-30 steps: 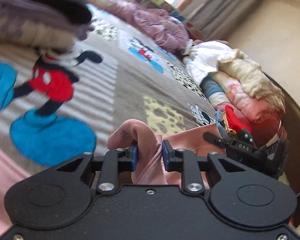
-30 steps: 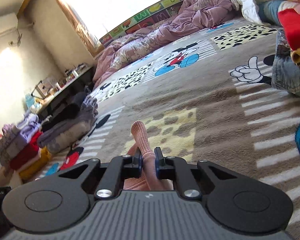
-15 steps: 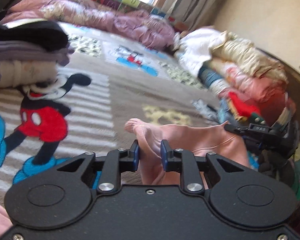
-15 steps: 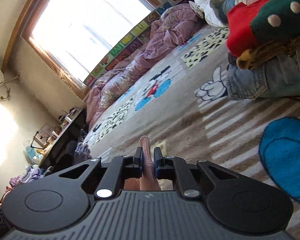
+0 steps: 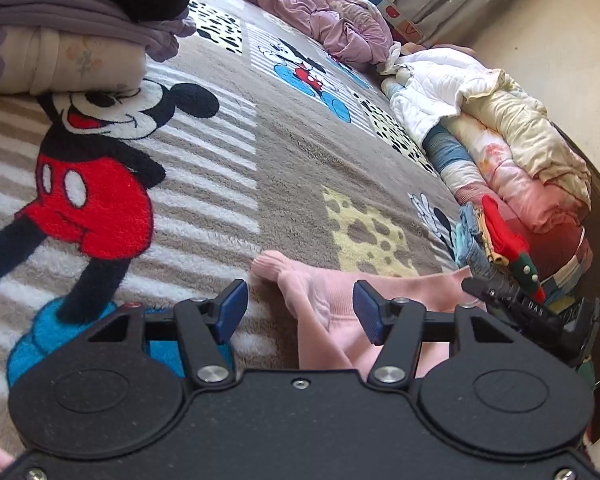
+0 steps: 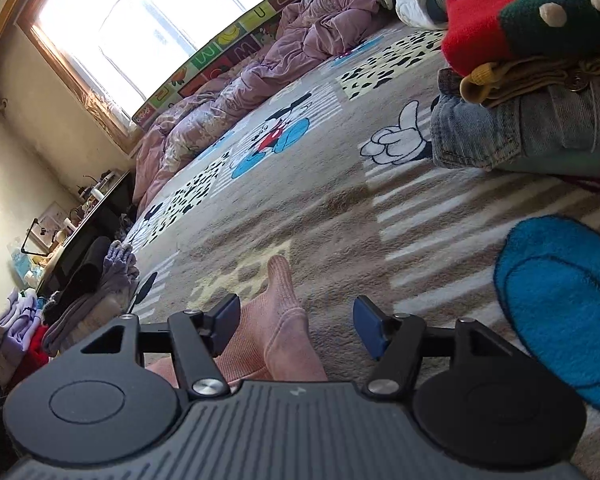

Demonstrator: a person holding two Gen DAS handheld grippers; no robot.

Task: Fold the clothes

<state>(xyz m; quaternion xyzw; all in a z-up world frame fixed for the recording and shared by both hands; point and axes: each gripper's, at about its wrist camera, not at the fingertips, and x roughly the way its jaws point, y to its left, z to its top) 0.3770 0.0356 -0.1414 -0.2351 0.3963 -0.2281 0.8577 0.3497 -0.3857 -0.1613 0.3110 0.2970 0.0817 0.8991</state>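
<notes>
A pink ribbed garment [image 5: 332, 300] lies on the cartoon-print carpet, one corner poking out toward the left. My left gripper [image 5: 300, 310] hangs just over it, jaws opening, blue pads clear of the cloth on both sides. At the far right of the left wrist view the other gripper [image 5: 532, 312] shows as a black frame above the garment's other end. In the right wrist view the same pink garment [image 6: 280, 320] lies between the opening jaws of my right gripper [image 6: 296, 322], its cuff pointing away; the pads do not press on it.
A stack of folded clothes [image 5: 60, 40] sits at the upper left. A heap of unfolded clothes and quilts [image 5: 500, 152] lines the right side, with jeans [image 6: 520, 128] and a red-green knit [image 6: 540, 20]. A purple quilt [image 6: 240, 92] lies under the window.
Both grippers were shut on raised folds of the pink garment; now both have opened and the garment lies flat on the carpet. Both hands have sunk lower.
</notes>
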